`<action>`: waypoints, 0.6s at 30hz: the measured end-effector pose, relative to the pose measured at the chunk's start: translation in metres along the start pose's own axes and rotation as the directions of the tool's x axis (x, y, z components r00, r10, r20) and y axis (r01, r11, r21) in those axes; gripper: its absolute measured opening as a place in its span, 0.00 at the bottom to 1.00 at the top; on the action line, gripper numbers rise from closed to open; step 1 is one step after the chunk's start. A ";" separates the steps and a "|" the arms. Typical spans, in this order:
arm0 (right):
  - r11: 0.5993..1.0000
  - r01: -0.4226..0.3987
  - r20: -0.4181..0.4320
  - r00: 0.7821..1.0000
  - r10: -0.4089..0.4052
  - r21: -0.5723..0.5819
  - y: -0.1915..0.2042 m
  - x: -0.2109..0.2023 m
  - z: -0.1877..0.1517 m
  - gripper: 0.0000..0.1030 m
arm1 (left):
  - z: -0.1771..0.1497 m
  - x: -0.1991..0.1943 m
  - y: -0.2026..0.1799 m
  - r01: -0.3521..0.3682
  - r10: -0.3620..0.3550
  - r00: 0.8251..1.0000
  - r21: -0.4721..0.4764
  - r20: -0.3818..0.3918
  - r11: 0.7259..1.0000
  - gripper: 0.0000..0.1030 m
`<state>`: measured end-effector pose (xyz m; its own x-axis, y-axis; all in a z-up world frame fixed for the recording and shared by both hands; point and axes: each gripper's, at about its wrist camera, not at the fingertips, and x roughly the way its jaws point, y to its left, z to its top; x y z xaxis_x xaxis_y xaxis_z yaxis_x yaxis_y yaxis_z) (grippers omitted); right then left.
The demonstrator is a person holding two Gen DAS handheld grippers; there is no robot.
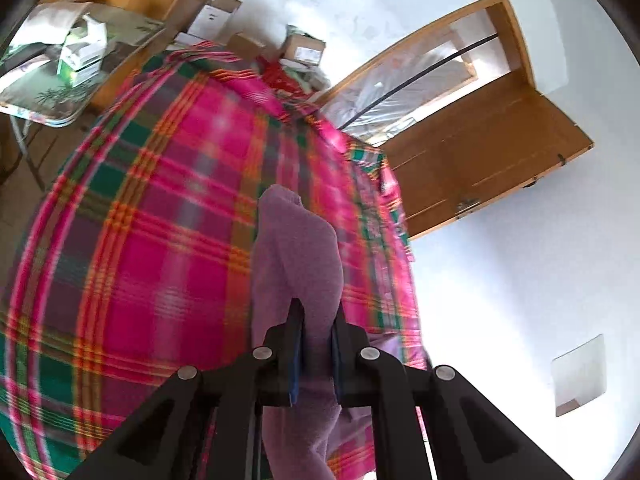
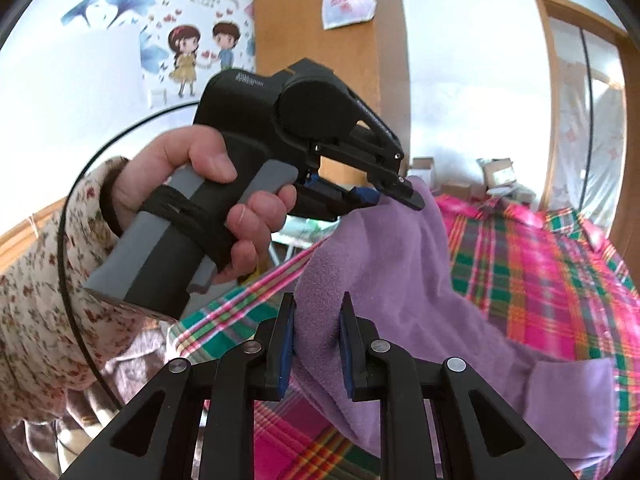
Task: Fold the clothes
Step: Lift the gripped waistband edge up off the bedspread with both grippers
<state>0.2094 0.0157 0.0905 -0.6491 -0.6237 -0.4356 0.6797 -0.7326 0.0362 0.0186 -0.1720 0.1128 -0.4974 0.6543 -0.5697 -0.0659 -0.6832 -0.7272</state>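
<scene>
A lilac fleece garment (image 2: 380, 256) hangs lifted above a bed with a pink, green and orange plaid blanket (image 2: 540, 276). My right gripper (image 2: 318, 312) is shut on a fold of the garment near its lower edge. My left gripper (image 2: 396, 196), held in a person's hand (image 2: 208, 184), is shut on the garment's upper corner. In the left wrist view the same left gripper (image 1: 318, 316) pinches the lilac garment (image 1: 296, 248), which sticks up between its fingers over the plaid blanket (image 1: 140, 220).
A wooden door (image 1: 480, 152) stands open on the right of the bed. Cardboard boxes (image 1: 306, 50) sit beyond the bed's far end. A small table with a box (image 1: 80, 56) is at the left. A wooden wardrobe (image 2: 328, 60) stands behind the hand. A floral sleeve (image 2: 44, 280) fills the lower left.
</scene>
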 end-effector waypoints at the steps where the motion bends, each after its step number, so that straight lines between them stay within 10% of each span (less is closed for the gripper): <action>1: 1.000 0.006 0.008 1.000 -0.006 0.007 -0.004 -0.006 0.002 0.19 | 0.000 0.002 -0.007 0.008 -0.008 1.000 0.004 0.000 1.000 0.11; 18: 0.985 0.060 0.098 0.992 -0.076 0.161 -0.088 -0.075 0.020 0.19 | 0.005 0.063 -0.108 0.073 -0.063 0.995 0.126 -0.083 0.989 0.12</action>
<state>0.1919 0.1216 0.1380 -0.7291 -0.5898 -0.3471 0.5761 -0.8028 0.1540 -0.0095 -0.0581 0.1575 -0.4188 0.7204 -0.5529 -0.2101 -0.6692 -0.7128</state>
